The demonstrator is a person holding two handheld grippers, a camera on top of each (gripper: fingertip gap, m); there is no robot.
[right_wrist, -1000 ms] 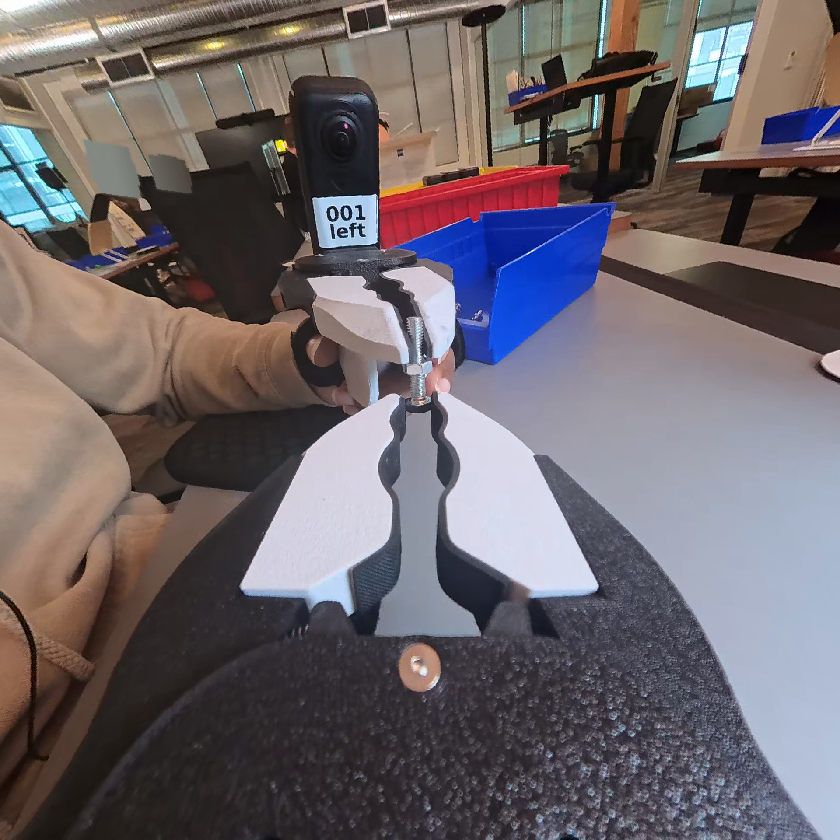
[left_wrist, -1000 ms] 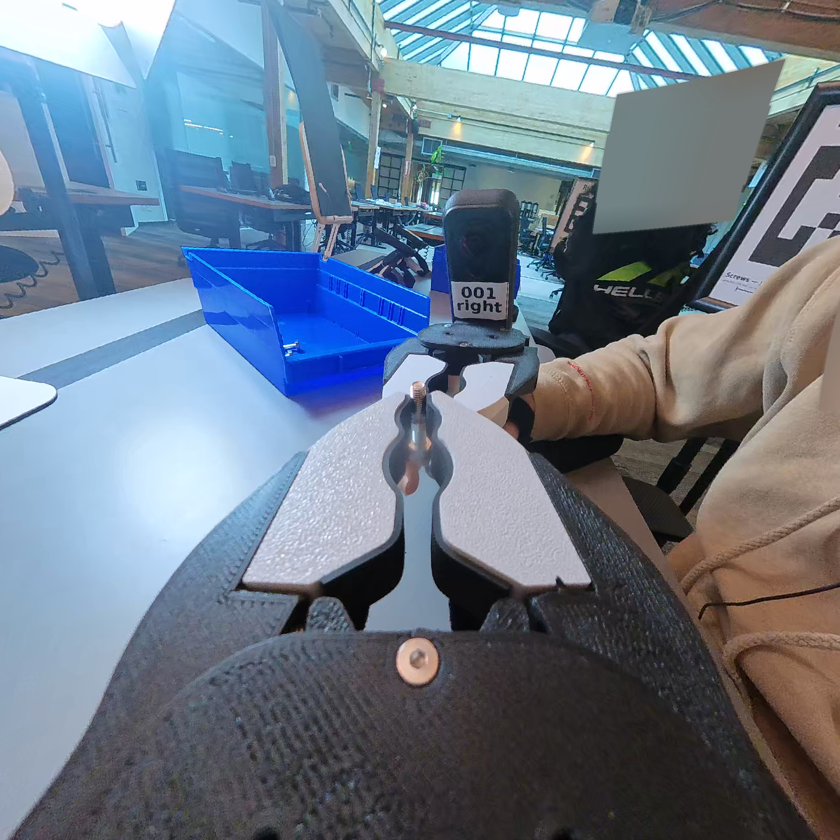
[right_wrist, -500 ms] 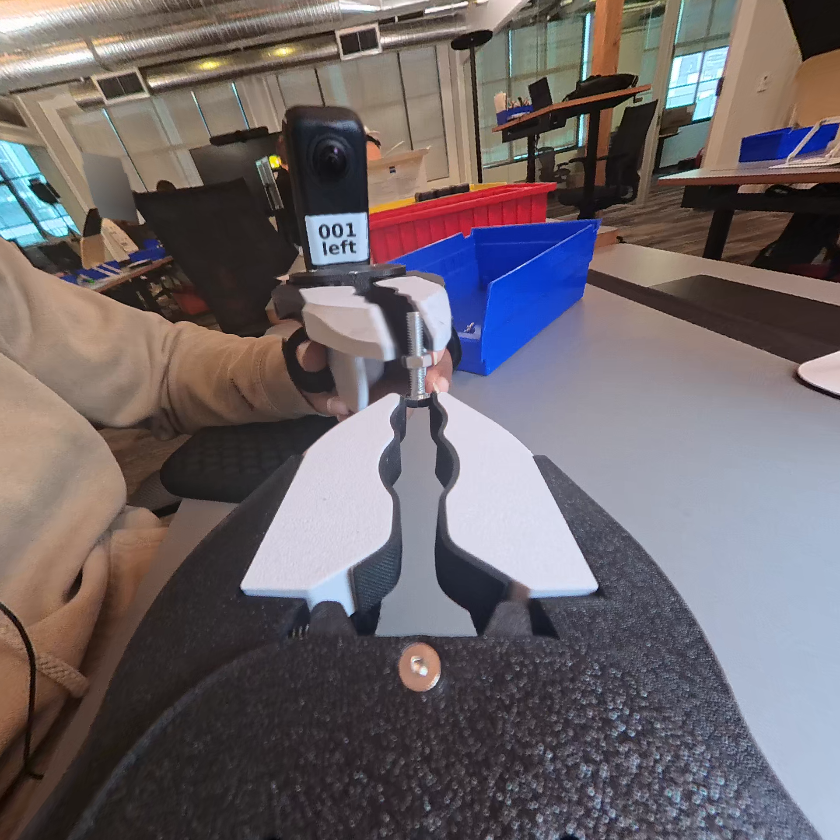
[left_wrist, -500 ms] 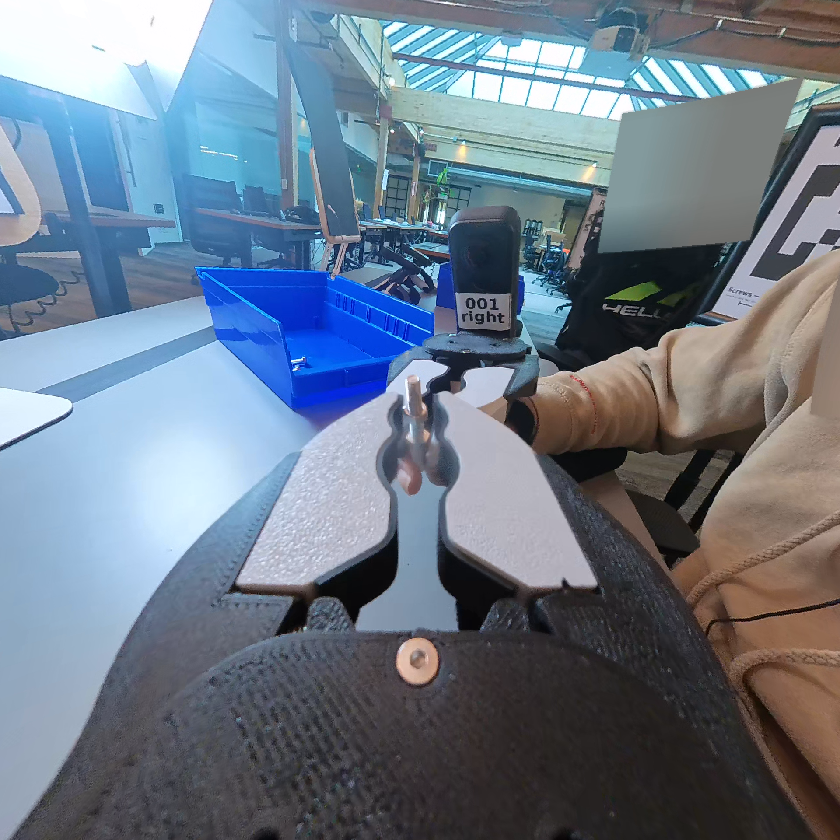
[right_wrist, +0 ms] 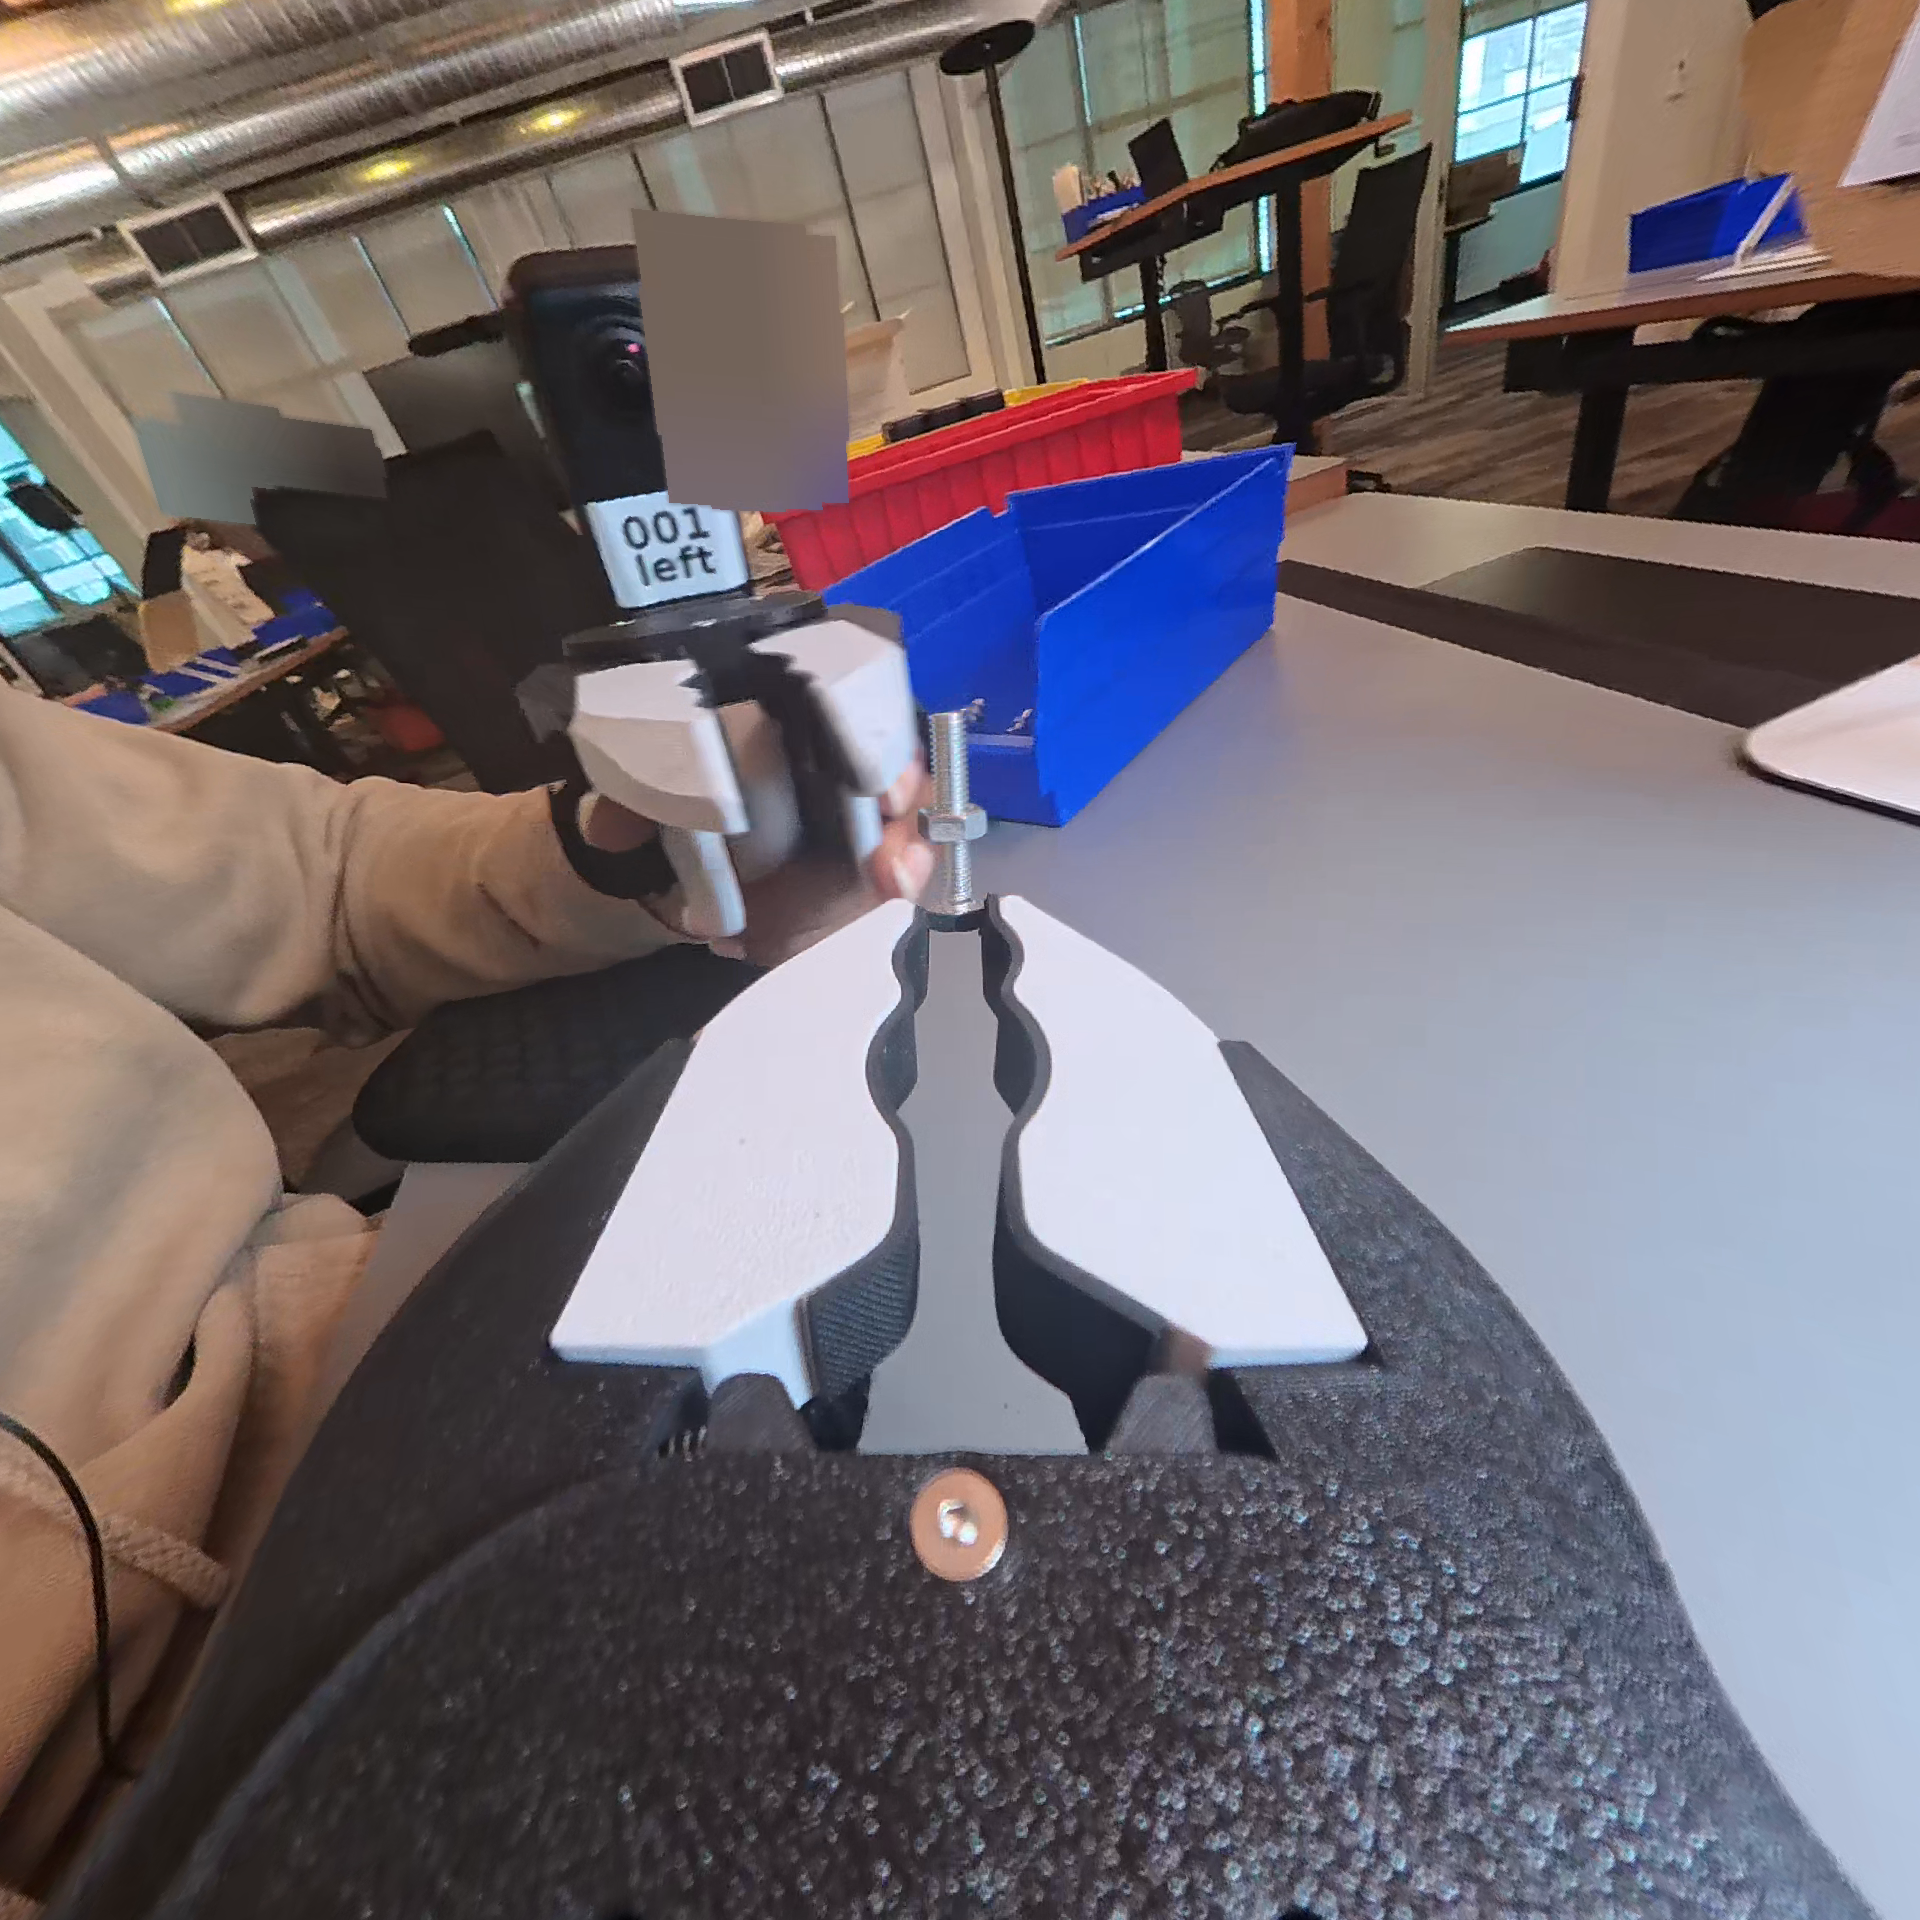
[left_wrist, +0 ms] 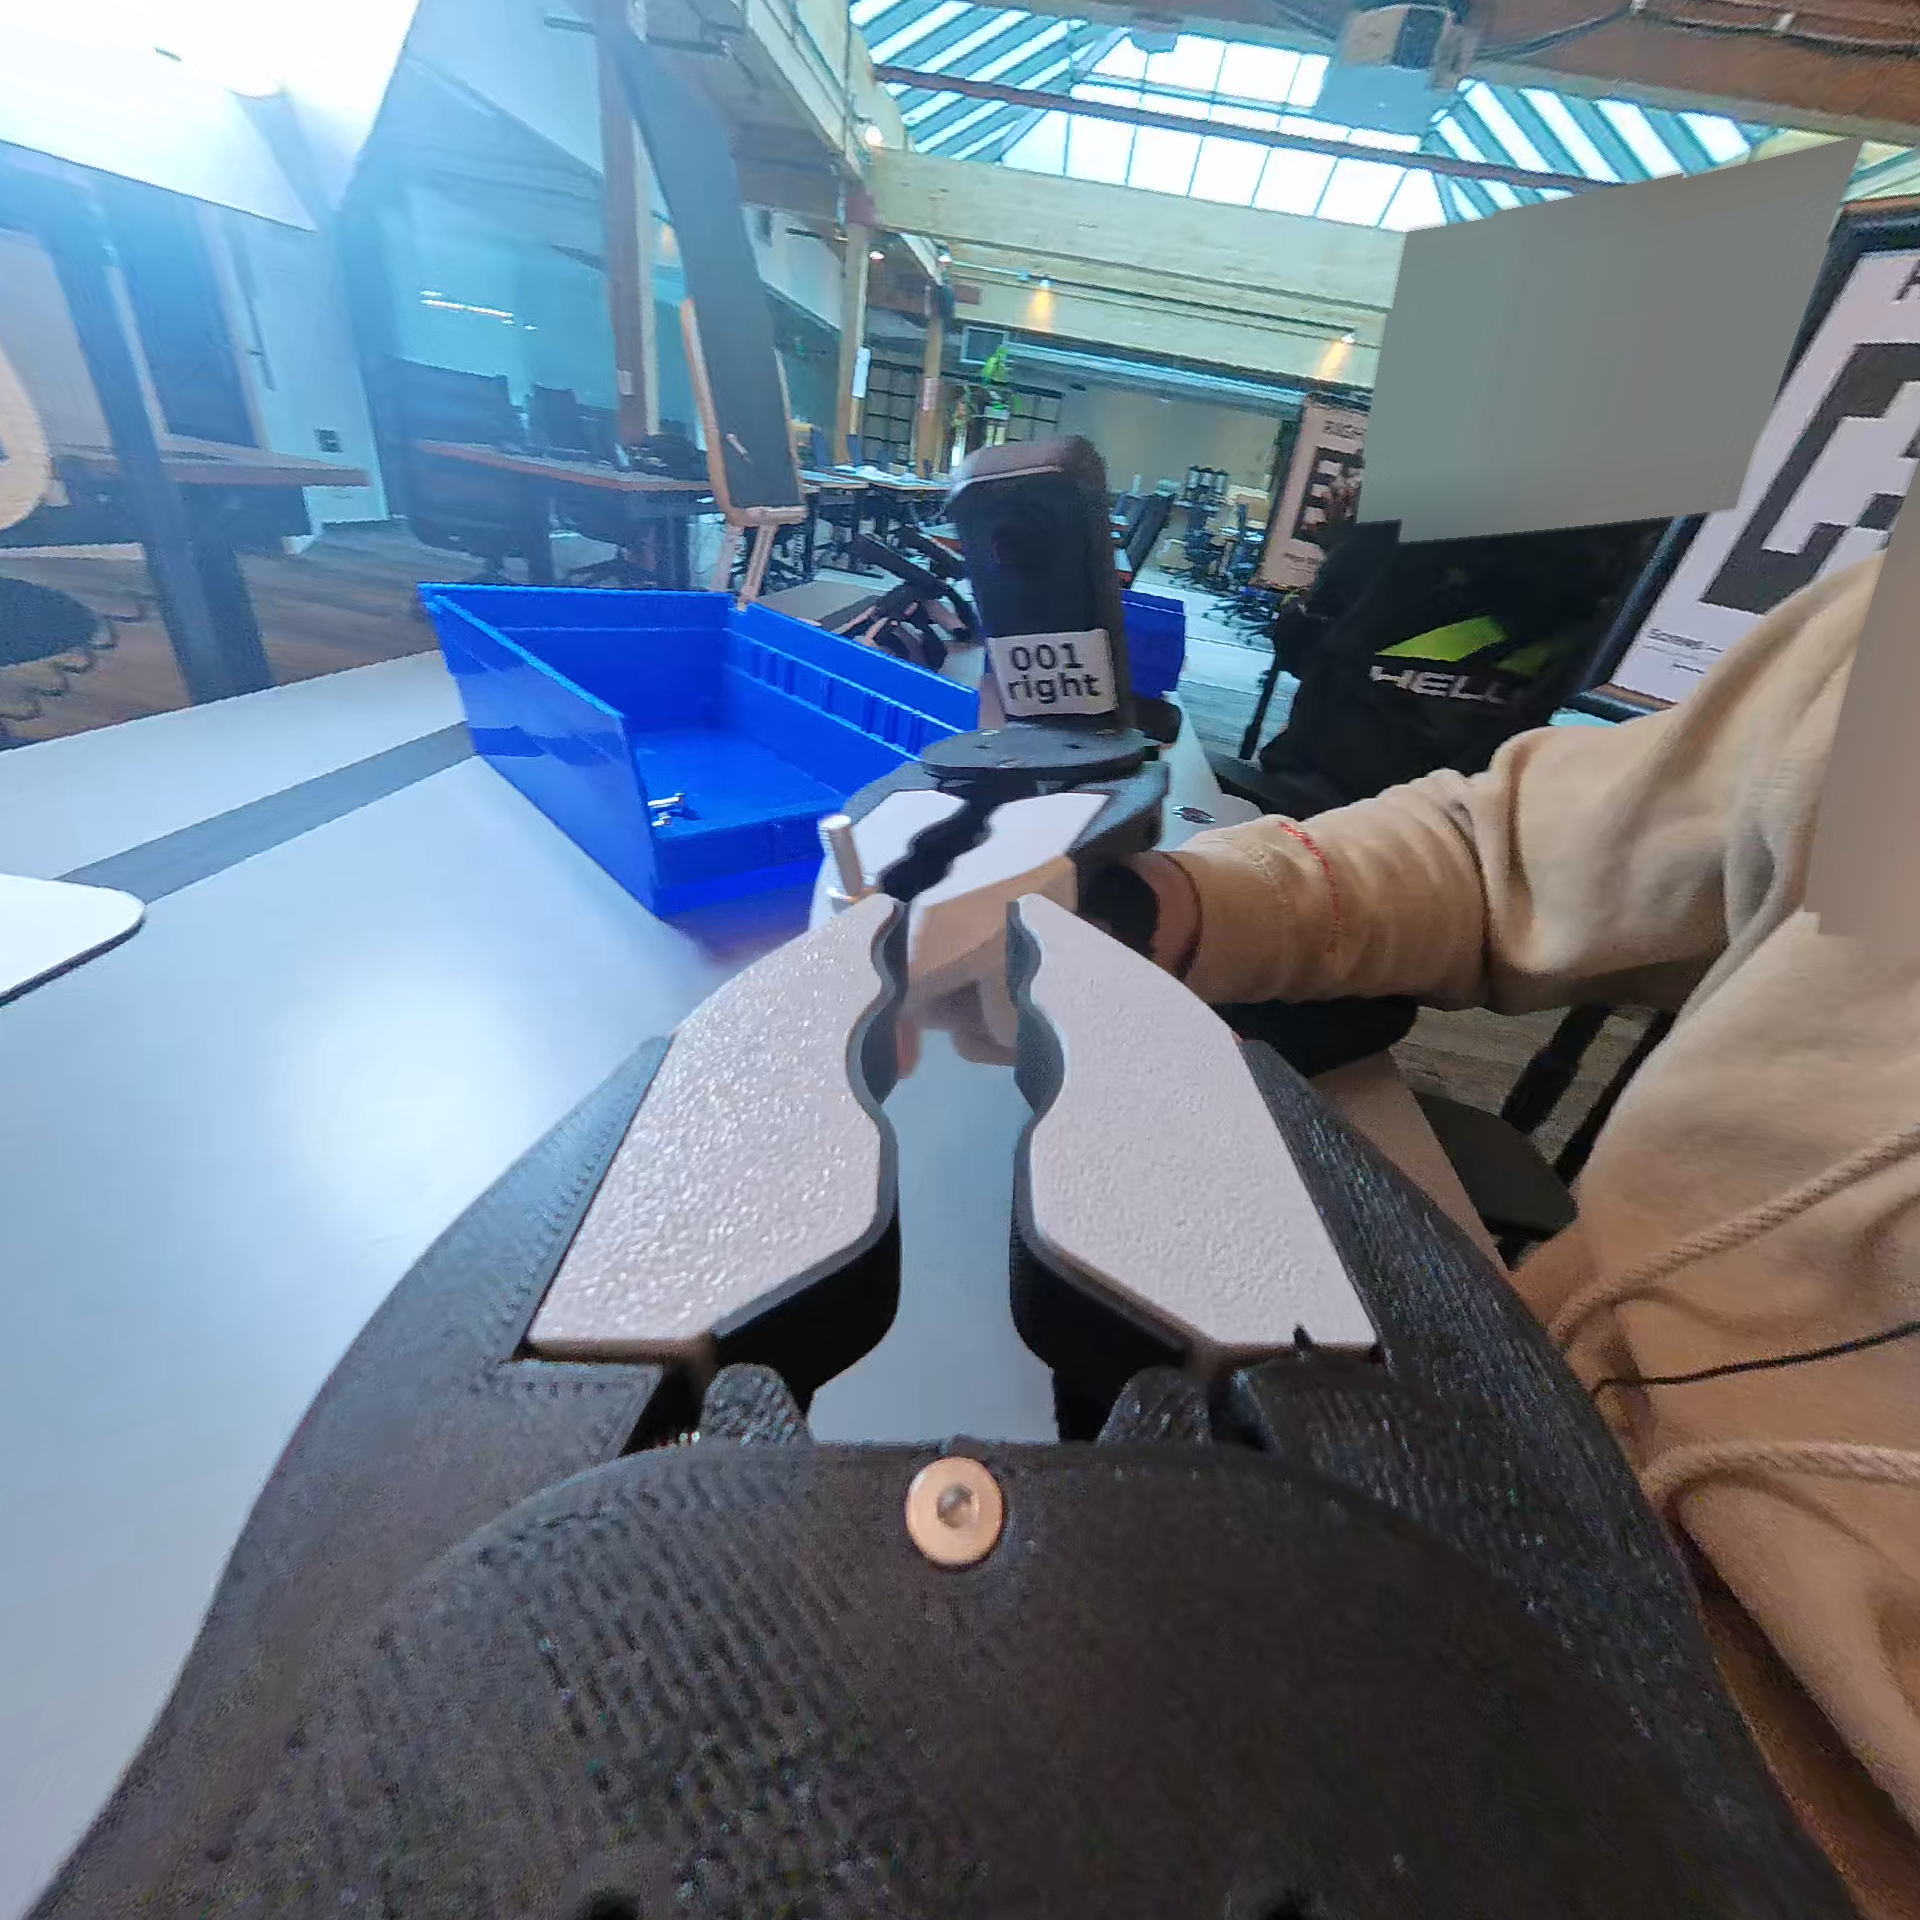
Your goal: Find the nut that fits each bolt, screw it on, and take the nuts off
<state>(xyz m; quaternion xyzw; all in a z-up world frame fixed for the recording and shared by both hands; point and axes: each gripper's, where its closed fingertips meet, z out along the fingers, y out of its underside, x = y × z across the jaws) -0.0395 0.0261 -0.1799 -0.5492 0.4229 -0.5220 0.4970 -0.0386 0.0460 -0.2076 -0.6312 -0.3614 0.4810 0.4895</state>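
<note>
A silver bolt (right_wrist: 948, 769) stands upright with a hex nut (right_wrist: 956, 826) threaded partway down its shank. My right gripper (right_wrist: 953, 914) is shut on the bolt's lower end and holds it above the grey table (right_wrist: 1455, 987). My left gripper (left_wrist: 954, 920) is open and empty, with a clear gap between its white fingers. In the right wrist view the left gripper (right_wrist: 784, 821) sits just left of the bolt, apart from it. In the left wrist view the bolt (left_wrist: 842, 857) shows beside the right gripper (left_wrist: 935, 862).
A blue bin (left_wrist: 540, 665) stands on the table behind the grippers, with a few small metal parts (left_wrist: 670, 805) inside; it also shows in the right wrist view (right_wrist: 1153, 613). A red bin (right_wrist: 997, 457) is behind it. A white flat object (right_wrist: 1849, 748) lies at the table's side. My left and right fingertips are right by each other.
My left gripper has opened, let go of the bolt and moved off to the side. The bolt with its nut stays in my right gripper.
</note>
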